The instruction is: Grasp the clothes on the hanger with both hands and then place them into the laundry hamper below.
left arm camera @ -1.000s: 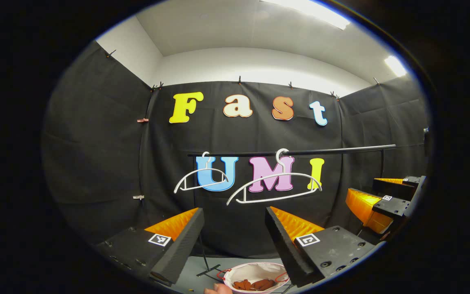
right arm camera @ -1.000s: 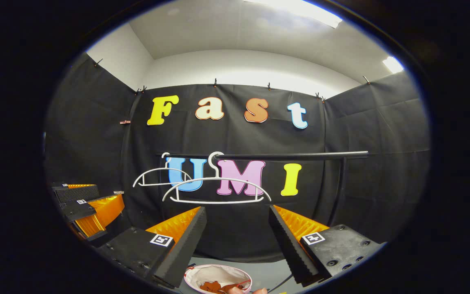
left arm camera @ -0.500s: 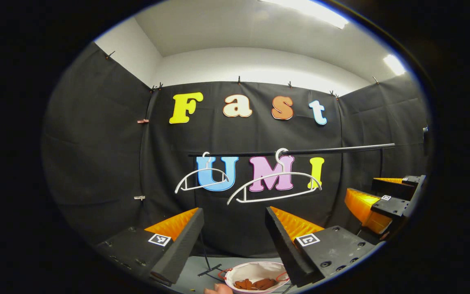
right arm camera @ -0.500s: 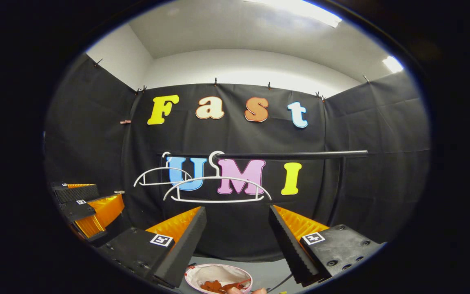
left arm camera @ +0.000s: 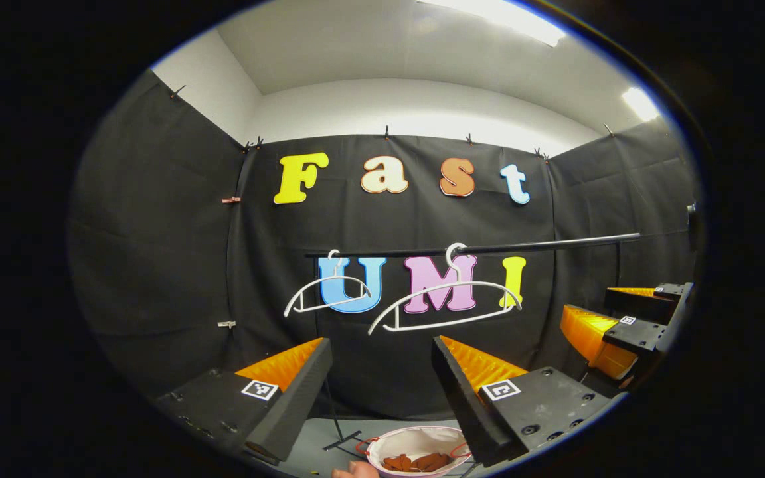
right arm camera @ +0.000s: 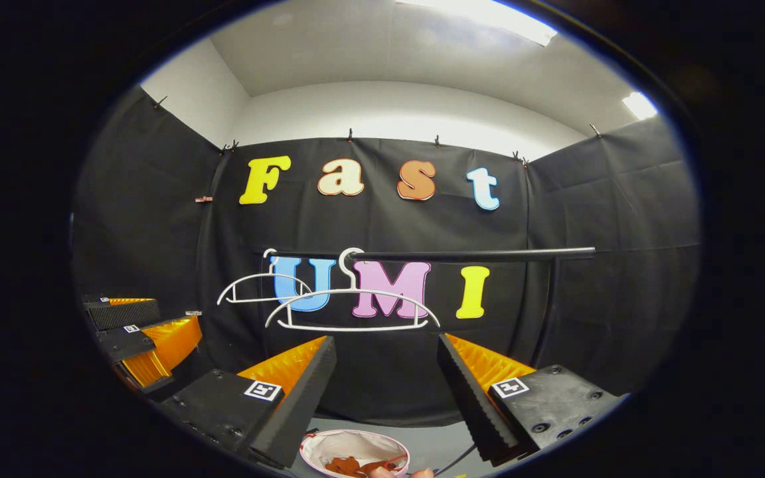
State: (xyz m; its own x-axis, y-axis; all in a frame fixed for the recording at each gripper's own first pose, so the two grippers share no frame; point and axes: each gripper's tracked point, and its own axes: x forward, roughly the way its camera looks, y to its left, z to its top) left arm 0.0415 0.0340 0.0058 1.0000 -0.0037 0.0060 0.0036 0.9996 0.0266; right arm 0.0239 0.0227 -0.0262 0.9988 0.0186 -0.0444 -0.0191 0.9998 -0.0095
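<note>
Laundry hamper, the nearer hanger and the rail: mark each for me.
laundry hamper (left arm camera: pixel 416 438), left gripper view, pale inner wall.
nearer hanger (right arm camera: pixel 353 327), right gripper view, bottom bar.
rail (right arm camera: pixel 475 254), right gripper view, middle of the dark bar.

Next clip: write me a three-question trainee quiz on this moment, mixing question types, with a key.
1. True or false: clothes hang on the front hanger.
2. Where are the brown clothes? A: on the rail; B: in the hamper; C: in the left gripper.
3. Fill in: both the left gripper and the right gripper are ____.

Key: 1 false, both hangers are bare. 2 B. 3 open, with nothing between their fingers.
</note>
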